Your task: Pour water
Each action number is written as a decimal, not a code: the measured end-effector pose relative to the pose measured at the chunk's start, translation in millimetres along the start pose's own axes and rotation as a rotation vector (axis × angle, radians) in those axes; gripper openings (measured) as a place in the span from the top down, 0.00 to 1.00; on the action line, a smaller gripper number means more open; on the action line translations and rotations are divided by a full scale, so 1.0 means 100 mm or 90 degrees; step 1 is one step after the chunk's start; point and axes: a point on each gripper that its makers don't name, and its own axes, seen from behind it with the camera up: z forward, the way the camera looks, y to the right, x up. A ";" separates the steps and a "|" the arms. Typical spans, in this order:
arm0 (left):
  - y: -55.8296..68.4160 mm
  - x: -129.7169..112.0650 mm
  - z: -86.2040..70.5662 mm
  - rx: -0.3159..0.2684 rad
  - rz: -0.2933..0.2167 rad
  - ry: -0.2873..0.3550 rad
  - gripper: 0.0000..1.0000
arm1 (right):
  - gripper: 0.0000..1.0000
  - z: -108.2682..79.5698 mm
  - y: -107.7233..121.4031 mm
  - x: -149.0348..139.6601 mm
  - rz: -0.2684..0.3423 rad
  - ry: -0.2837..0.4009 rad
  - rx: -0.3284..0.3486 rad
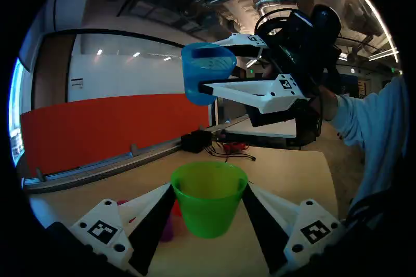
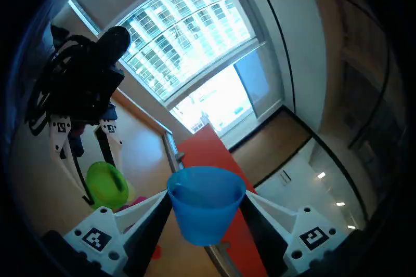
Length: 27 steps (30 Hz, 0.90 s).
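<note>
L fingers (image 1: 153, 220): green cup (image 1: 209, 199); blue cup (image 1: 205, 71) above

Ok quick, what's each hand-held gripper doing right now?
Left hand-held gripper: closed on the green cup.
Right hand-held gripper: closed on the blue cup.

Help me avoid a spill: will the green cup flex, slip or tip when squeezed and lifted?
Probably light and slightly springy: the green cup looks like thin plastic. Its smooth, tapered wall could slide down between the left tongs, which press just under its rim. Set down, the narrow base under a wide mouth may tip easily.
</note>
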 end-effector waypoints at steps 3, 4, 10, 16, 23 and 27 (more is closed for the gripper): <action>0.00 0.00 0.01 -0.001 -0.002 0.002 0.14 | 0.11 0.03 0.03 0.03 -0.019 0.001 -0.002; 0.00 0.00 0.01 -0.001 -0.003 0.003 0.14 | 0.11 0.03 0.04 0.05 -0.026 0.002 -0.002; 0.00 0.01 0.02 -0.004 -0.008 0.007 0.14 | 0.11 0.07 0.11 0.09 -0.063 0.004 -0.007; 0.01 0.02 0.04 -0.006 -0.008 0.007 0.14 | 0.11 0.11 0.13 0.13 -0.095 0.004 -0.010; 0.02 0.02 0.03 -0.008 -0.009 0.008 0.14 | 0.11 0.15 0.16 0.15 -0.128 0.004 -0.016; 0.02 0.02 0.04 -0.009 -0.008 0.008 0.14 | 0.11 0.16 0.20 0.15 -0.143 0.003 -0.023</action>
